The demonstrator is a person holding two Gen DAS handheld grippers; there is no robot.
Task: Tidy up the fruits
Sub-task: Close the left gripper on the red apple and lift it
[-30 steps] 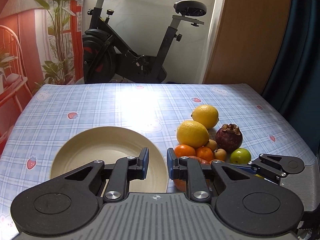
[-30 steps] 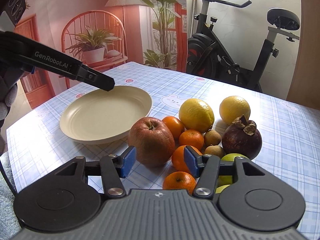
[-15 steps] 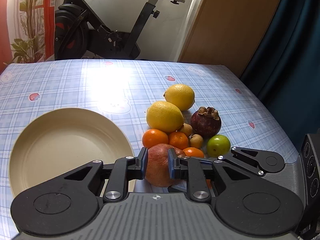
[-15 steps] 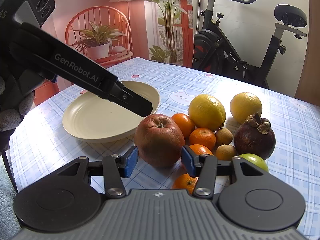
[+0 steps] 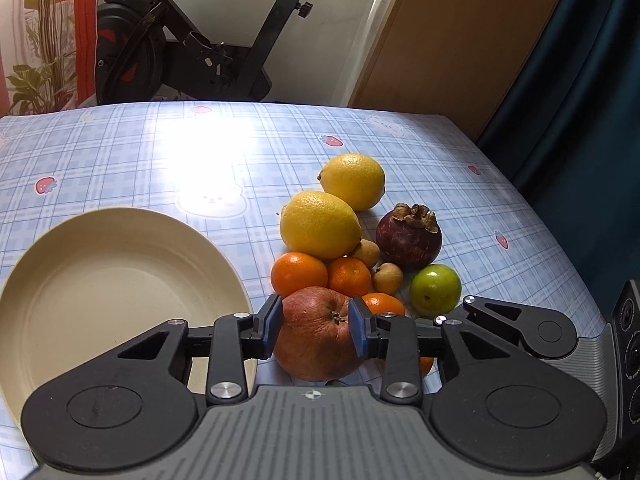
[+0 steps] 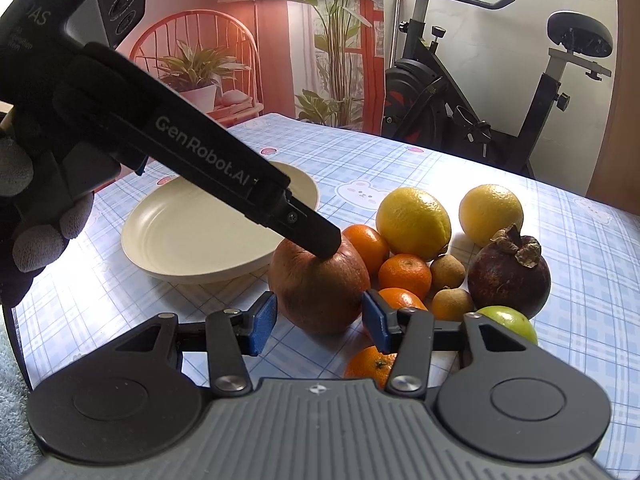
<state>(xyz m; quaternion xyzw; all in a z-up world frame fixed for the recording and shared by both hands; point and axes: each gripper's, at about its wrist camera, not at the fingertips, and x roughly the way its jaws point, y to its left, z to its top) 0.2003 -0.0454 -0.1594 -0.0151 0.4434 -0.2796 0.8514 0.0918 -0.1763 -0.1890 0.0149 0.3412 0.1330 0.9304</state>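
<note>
Left wrist view is showing the left gripper (image 5: pixel 316 330) lowering over a red apple (image 5: pixel 318 334), its jaws opening, blue pads straddling the fruit's sides but not visibly pressing. The apple is sitting on the checked tablecloth (image 5: pixel 160 160), at the near edge of a fruit cluster, just right of an empty cream plate (image 5: pixel 100 280). To grip well, I judge the pads should be settling level across the apple's widest part before closing, avoiding the tangerines (image 5: pixel 299 274) touching it behind. The apple is looking dull red, slightly wrinkled, with its stem end facing up. The right gripper (image 6: pixel 318 322) is waiting, fingers apart, near the apple, holding nothing.
</note>
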